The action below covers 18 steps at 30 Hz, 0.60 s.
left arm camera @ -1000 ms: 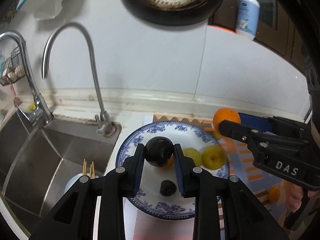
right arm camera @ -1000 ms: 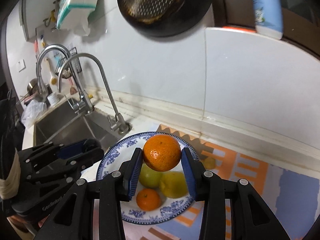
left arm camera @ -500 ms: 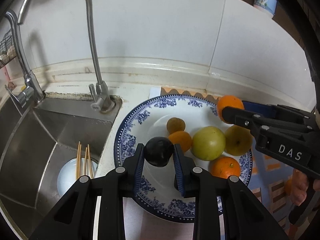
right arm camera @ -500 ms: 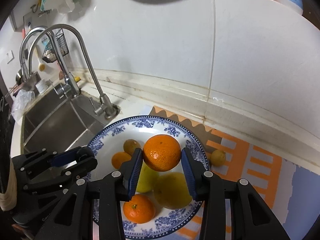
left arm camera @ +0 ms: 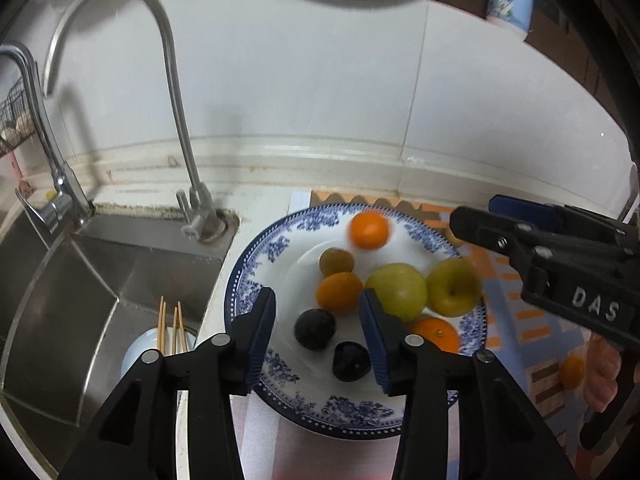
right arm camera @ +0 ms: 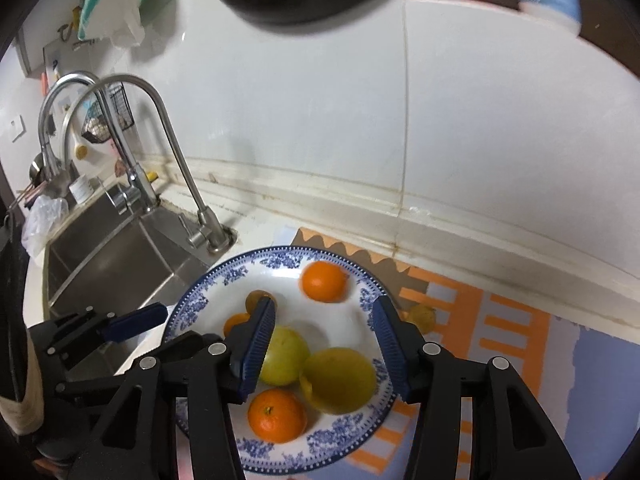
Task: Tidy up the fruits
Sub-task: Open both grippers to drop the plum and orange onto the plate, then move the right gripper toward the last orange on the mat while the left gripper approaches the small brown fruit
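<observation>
A blue-and-white plate (left arm camera: 256, 264) (right arm camera: 208, 296) holds several fruits. My left gripper (left arm camera: 318, 322) is open above it; a dark plum (left arm camera: 315, 329) lies on the plate between its fingers, a second dark plum (left arm camera: 351, 361) beside it. My right gripper (right arm camera: 324, 336) is open and empty; an orange (right arm camera: 323, 281) (left arm camera: 369, 231) lies on the plate's far side beyond it. Two yellow-green apples (left arm camera: 397, 291) (right arm camera: 338, 380), more oranges (right arm camera: 277, 415) (left arm camera: 339, 290) and a small brown fruit (left arm camera: 337, 261) also lie on the plate.
A steel sink (left arm camera: 80, 280) with a tap (left arm camera: 176, 120) is left of the plate; a bowl with chopsticks (left arm camera: 168, 332) sits in it. An orange-striped mat (right arm camera: 500, 320) lies to the right with a small fruit (right arm camera: 422, 316) on it. Another small orange (left arm camera: 572, 372) lies on the mat.
Both grippers have opened. The dark plum dropped from my left gripper onto the plate, and the orange left my right gripper and now lies on the plate's far side.
</observation>
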Available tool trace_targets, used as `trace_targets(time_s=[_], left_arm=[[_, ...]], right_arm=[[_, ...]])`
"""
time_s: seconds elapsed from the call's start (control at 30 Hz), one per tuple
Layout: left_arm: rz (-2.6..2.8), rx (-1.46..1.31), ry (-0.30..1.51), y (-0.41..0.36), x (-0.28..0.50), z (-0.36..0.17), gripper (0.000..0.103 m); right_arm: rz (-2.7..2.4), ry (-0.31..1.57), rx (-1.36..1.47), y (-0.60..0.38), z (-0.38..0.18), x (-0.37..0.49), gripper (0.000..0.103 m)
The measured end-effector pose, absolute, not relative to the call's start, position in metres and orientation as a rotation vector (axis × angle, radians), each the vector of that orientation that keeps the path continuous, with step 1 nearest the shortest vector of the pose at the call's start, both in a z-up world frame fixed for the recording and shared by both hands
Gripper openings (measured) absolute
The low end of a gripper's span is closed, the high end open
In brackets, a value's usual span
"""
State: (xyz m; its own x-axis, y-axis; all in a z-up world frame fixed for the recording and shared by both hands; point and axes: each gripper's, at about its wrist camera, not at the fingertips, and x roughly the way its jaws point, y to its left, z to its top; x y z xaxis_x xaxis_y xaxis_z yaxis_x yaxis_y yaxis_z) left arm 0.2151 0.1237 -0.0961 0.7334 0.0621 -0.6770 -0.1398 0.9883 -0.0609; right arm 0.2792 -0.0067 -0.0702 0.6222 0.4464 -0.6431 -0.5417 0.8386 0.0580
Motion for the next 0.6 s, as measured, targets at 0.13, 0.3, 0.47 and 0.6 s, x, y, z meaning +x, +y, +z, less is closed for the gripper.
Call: trace_targets(time_s=[0.13, 0.3, 0.47, 0.6], left_arm=[[0.095, -0.095, 0.699, 0.115, 0.206, -0.081, 0.046], [0.063, -0.072, 0.647, 0.1, 0.193, -0.063, 0.052], [0.033, -0.039, 0.604, 0.08, 0.182, -0.049, 0.058], [0.011, -0.016, 0.58, 0.063, 0.173, -0.044, 0.065]], right_arm=[[0.553, 0.644, -0.157, -0.019, -0.057, 0.259, 0.052], [0.548, 0.605, -0.15, -0.035, -0.042, 0.238, 0.052], [0.525, 0.577, -0.142, -0.056, -0.032, 0.218, 0.052], [0.504, 0.57, -0.134, -0.072, -0.029, 0.206, 0.052]])
